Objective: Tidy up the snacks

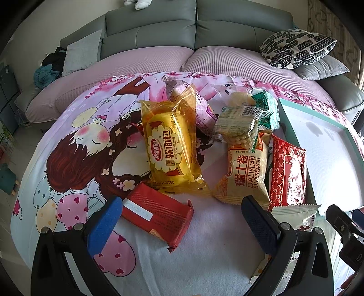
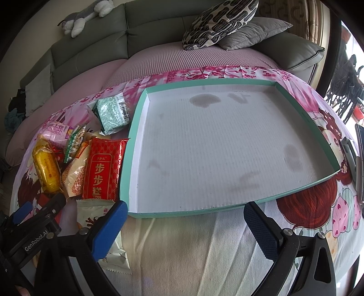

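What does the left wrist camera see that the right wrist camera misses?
Only the left wrist view shows the flat red packet nearest the left tongs, and the yellow bread pack's full front. Only the right wrist view shows the whole teal tray, with nothing in it, and the plush toy on the sofa back. Both show the red patterned packet, the Swiss roll pack, the patterned cushion and both tongs open.

- Daylight fills both views, bright and even, coming from the right, where a window (image 2: 355, 75) blows out to white.
- Glare glints on the yellow bread wrapper (image 1: 169, 145) and the red packet (image 2: 103, 168).
- Shadows are soft; faint grey blotches mark the tray (image 2: 227, 145) floor.
- Fisheye bending curves the sofa (image 1: 195, 29) and the cloth's edges; all 4 corners go black.
- Focus is sharp centrally, softer toward the rims.
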{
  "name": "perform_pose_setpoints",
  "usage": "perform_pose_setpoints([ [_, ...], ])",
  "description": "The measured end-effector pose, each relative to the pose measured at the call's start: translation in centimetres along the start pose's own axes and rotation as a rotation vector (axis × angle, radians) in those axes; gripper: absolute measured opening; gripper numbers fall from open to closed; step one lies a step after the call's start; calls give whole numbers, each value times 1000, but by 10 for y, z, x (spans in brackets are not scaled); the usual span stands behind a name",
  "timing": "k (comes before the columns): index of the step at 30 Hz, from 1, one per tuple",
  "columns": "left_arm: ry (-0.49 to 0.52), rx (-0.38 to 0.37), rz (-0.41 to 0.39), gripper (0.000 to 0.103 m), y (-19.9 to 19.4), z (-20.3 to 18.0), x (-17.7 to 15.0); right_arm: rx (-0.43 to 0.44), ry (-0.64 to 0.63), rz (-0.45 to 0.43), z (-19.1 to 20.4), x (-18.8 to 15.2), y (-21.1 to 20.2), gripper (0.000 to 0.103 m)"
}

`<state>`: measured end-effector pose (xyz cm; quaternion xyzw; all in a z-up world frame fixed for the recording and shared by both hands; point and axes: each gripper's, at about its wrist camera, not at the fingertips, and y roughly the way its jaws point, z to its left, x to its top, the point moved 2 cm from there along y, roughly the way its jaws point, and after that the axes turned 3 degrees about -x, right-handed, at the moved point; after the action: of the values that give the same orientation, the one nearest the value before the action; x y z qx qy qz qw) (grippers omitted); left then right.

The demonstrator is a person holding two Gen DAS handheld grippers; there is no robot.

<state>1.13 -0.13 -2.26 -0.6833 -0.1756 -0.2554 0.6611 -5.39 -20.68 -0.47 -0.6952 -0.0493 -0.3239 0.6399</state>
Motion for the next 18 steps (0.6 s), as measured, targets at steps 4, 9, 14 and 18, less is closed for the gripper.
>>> perform_pose_setpoints([
  [4, 1, 0, 0, 103, 0, 0, 0, 0, 0, 0, 0, 0, 0, 103],
  [9, 0, 0, 0, 103, 0, 0, 0, 1, 0, 1, 0, -1, 1, 103],
  [14, 0, 0, 0, 103, 0, 0, 0, 2, 0, 1, -1, -1, 1, 103],
  [18, 0, 0, 1, 103, 0, 0, 0, 2, 0, 1, -1, -1, 1, 103],
])
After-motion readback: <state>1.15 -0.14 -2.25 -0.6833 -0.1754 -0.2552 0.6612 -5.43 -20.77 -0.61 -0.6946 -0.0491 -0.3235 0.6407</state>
